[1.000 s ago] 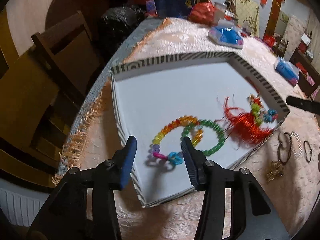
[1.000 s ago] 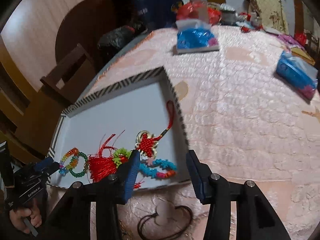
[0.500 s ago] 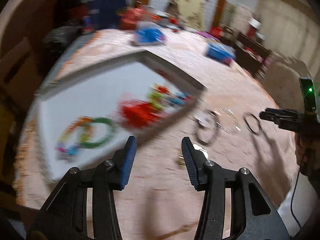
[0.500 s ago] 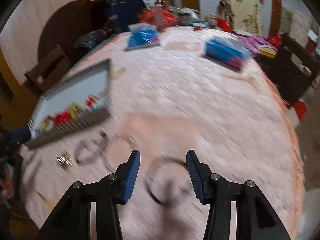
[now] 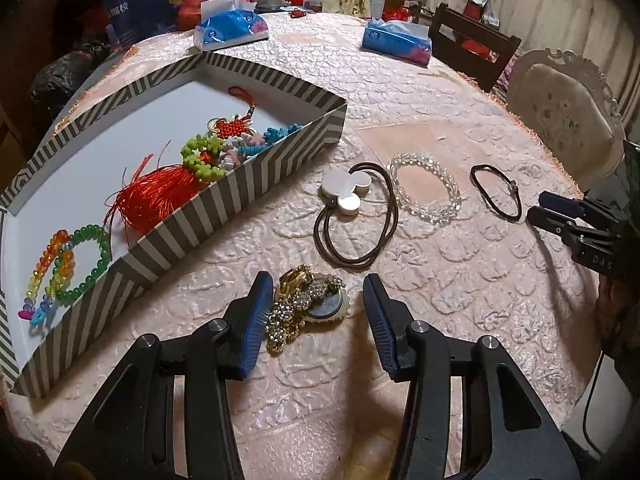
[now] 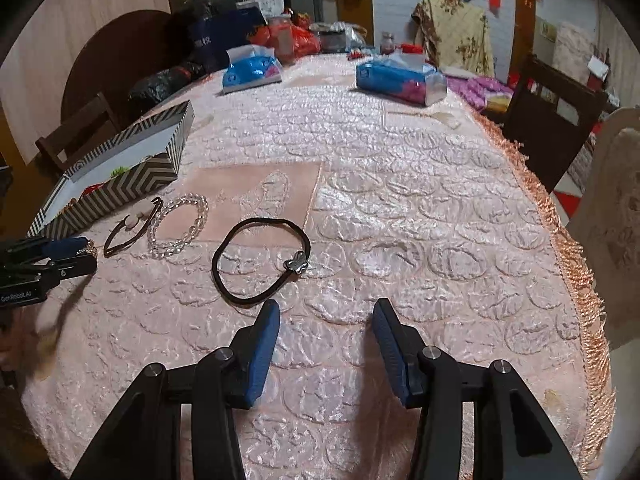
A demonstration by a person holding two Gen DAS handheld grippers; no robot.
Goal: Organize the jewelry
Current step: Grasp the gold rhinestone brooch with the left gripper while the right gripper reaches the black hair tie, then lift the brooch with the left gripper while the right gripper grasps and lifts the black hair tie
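Left wrist view
Left tool [image 5: 316, 300]: spread wide, nothing gripped, low over the pink quilted desk [image 5: 460, 272].
Gold rhinestone piece [image 5: 304, 304]: lying on the desk right between the blue pads, closer to the left pad [image 5: 256, 320]; can't tell if it touches.
Striped box [image 5: 224, 200]: sits left of the tool, white inside, zigzag grey walls.
In the box: rainbow bead bracelet [image 5: 48, 264] and green bead bracelet [image 5: 90, 260] at the near end, red tassel knot charm [image 5: 160, 194] in the middle, lime and light-blue knotted bits [image 5: 208, 152] around it.
Brown cord with white discs [image 5: 348, 216]: on the desk just outside the box wall.
Clear bead bracelet [image 5: 426, 188]: beside the cord, touching or overlapping its loop.
Thin dark hair band [image 5: 498, 192]: further right, apart from the clear one.
Right tool [image 5: 554, 210]: pokes in from the right edge, near the dark band, tips look close together from here.

Right wrist view
Right tool [image 6: 326, 334]: gaping open, holding nothing, just above the desk [image 6: 420, 208].
Dark hair band [image 6: 260, 260]: flat on the desk just ahead of the left pad, small metal charm on its right side.
Clear bracelet [image 6: 180, 224] and brown cord [image 6: 132, 228]: further left, side by side.
Striped box [image 6: 132, 176]: far left, bits of red and green peeking over the wall.
Left tool [image 6: 76, 254]: at the left edge, next to the gold piece, mostly hidden.
Tissue packs [image 6: 252, 70]: blue, at the far end.
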